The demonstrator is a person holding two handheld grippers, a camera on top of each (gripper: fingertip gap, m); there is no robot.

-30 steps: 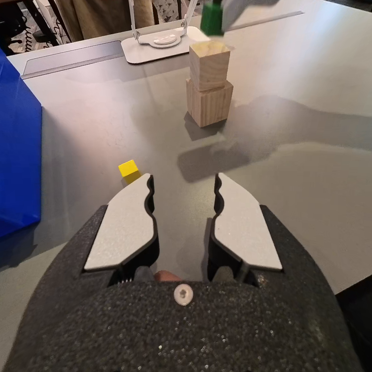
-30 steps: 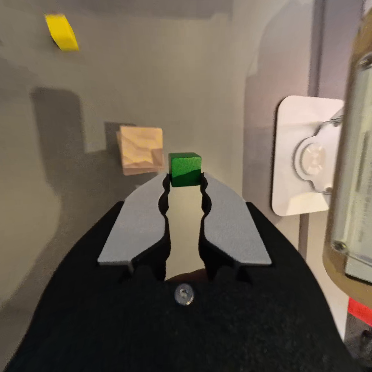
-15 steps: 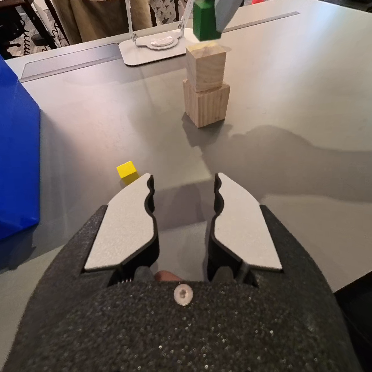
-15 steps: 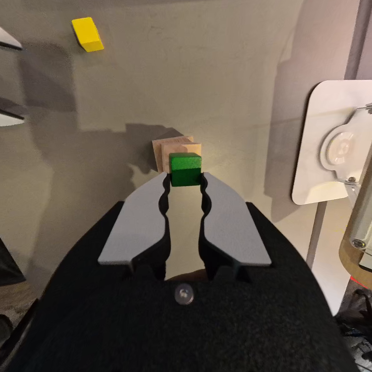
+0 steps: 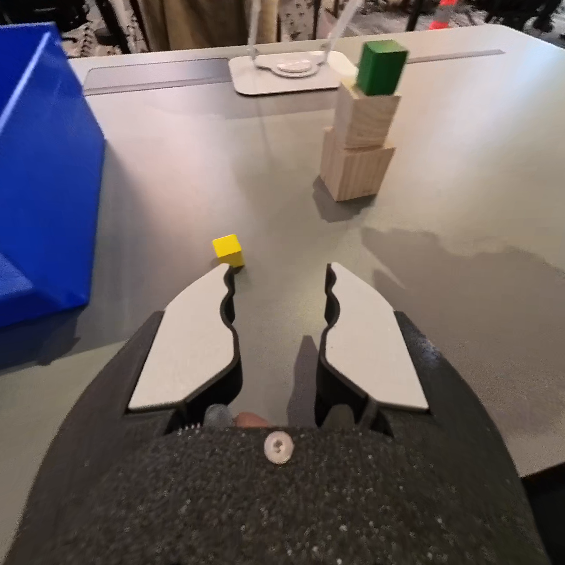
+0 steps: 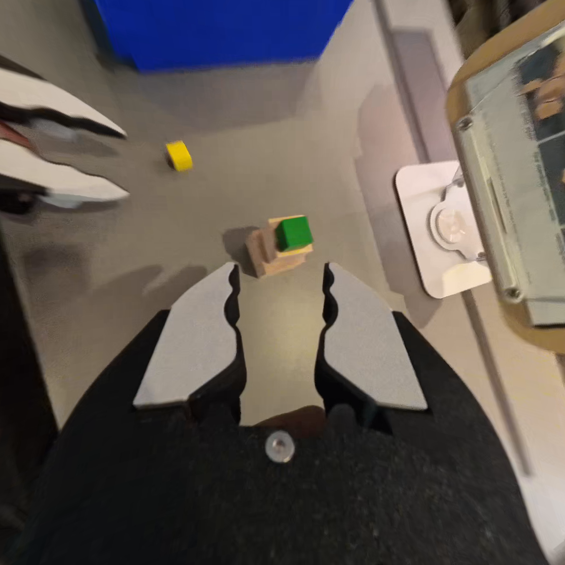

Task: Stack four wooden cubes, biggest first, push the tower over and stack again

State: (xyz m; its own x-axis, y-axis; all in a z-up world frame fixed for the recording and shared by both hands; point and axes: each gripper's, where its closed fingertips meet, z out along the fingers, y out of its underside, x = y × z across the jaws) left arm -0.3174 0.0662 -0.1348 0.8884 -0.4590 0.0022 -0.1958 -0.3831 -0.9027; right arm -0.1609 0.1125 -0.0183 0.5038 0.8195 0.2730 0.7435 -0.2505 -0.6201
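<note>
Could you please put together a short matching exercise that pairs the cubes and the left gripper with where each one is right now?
Things
1. green cube
2. yellow cube
3. largest plain wooden cube
4. left gripper

Places or states
A. bottom of the tower, on the grey table
B. open, holding nothing
C. top of the tower, on the smaller plain wooden cube
D. alone on the table, just beyond the left gripper's left fingertip

Pairs: 1-C, 2-D, 3-A, 4-B
</note>
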